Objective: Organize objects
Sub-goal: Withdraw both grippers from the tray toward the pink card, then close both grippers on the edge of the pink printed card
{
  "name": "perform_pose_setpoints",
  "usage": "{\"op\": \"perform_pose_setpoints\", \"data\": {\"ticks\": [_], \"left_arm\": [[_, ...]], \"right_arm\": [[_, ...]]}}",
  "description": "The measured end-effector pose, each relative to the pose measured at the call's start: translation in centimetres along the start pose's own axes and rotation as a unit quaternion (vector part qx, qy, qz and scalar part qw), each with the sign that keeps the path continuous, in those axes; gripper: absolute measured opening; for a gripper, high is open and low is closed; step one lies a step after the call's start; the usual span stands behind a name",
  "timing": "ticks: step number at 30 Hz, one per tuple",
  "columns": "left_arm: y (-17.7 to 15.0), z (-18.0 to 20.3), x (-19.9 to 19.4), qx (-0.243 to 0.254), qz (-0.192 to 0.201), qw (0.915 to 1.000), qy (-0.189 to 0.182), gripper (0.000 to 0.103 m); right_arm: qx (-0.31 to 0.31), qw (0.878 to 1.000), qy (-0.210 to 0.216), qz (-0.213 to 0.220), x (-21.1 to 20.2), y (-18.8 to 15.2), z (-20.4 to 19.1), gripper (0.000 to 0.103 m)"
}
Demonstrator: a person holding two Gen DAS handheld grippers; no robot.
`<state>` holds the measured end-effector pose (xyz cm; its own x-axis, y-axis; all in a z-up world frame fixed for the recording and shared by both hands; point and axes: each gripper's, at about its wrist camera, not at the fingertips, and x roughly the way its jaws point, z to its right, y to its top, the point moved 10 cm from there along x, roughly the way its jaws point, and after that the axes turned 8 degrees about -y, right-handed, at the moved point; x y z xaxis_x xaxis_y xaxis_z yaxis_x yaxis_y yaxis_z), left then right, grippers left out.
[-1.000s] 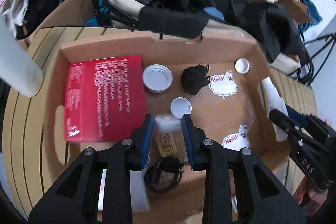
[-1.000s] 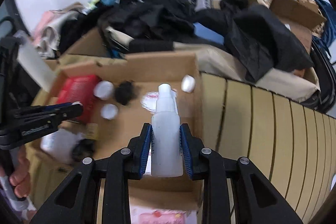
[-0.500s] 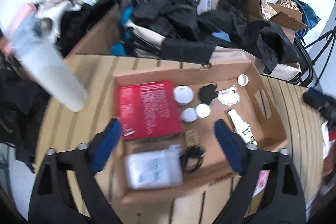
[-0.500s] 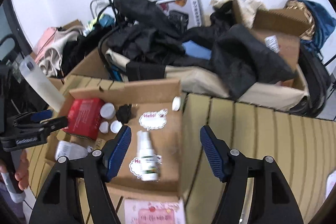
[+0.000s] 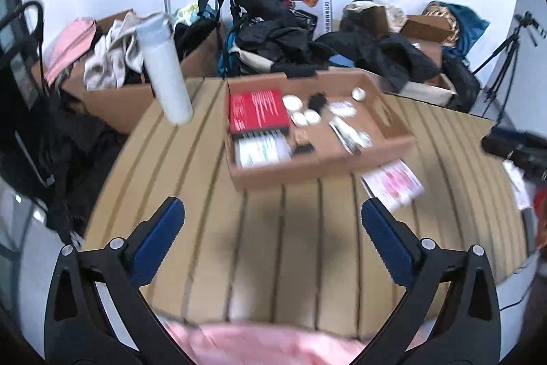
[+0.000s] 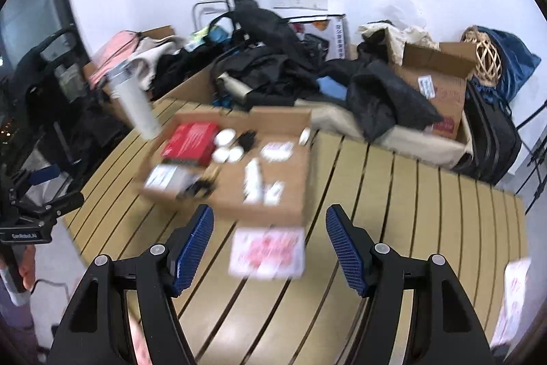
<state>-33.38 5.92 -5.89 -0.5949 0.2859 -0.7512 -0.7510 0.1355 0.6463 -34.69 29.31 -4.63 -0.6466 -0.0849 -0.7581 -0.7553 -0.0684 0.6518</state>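
Observation:
A shallow cardboard box (image 5: 328, 165) (image 6: 225, 206) sits on the slatted wooden table. It holds a red box (image 5: 257, 112) (image 6: 190, 143), white lids (image 5: 293, 102), a black lump (image 5: 317, 100), a white spray bottle (image 5: 348, 134) (image 6: 253, 182), stickers and a cable. My left gripper (image 5: 273, 224) is open and empty, well back from the box above the table's near part. My right gripper (image 6: 270, 233) is open and empty, above a pink-printed white packet (image 6: 268, 252) in front of the box.
A white cylinder bottle (image 5: 165, 70) (image 6: 136, 106) stands at the table's far left. The pink packet (image 5: 393, 183) lies right of the box. Piles of dark clothes, cardboard boxes and bags (image 6: 376, 84) lie behind the table. Another packet (image 6: 512, 293) lies at the table's right edge.
Both grippers opened and pulled back and up from the box. The right one let go of the spray bottle, which now lies in the box.

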Motion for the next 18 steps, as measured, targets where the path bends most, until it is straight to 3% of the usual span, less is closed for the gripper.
{"op": "perform_pose_setpoints", "data": {"ticks": [4,7,10,12,18], "left_arm": [[-5.4,1.1,-1.7,-0.019,-0.002,0.9997,-0.013,0.103],[-8.4,2.3,-1.4,-0.035,-0.02,0.9987,-0.032,0.103],[-9.9,3.7,-0.3,-0.01,-0.051,0.9984,-0.024,0.103],[-9.6,4.1,-0.1,0.003,-0.049,0.9988,-0.008,0.103],[-8.7,5.1,1.2,-0.008,-0.042,0.9985,-0.033,0.102]], "right_arm": [[0.032,0.999,0.043,0.005,-2.4,-7.0,-1.6,0.072],[0.051,0.996,0.063,-0.025,-1.9,-11.8,-2.0,0.072],[0.062,0.994,0.066,-0.054,-1.0,-15.2,-1.6,0.072],[0.069,0.995,0.058,-0.052,-1.1,-15.5,-0.6,0.072],[0.073,0.996,0.042,-0.03,-1.3,-13.7,1.4,0.072]]}}
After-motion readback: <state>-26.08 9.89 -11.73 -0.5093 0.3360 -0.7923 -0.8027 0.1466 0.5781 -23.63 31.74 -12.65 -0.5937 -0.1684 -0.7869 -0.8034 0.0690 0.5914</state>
